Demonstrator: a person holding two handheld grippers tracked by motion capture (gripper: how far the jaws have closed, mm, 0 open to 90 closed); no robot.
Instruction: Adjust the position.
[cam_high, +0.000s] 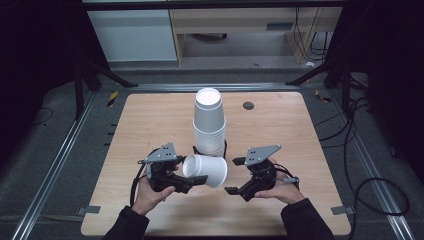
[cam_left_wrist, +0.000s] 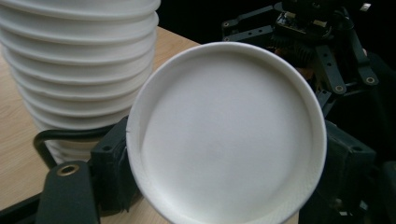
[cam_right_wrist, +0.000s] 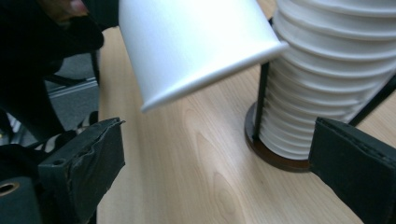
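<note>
Behind the held cup (cam_high: 206, 170), the cup stack (cam_high: 209, 122).

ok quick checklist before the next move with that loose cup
1. Left tongs clamped on the cup: ok, a jaw on each side of it in the left gripper view.
2. Right tongs let go of the cup: ok, jaws wide apart, nothing between them.
3. Cup off the table: ok, held on its side.
4. Cup undamaged: ok, rim looks round.
5. Stack upright in its holder: ok.
6. Grip firmness: cannot tell.
</note>
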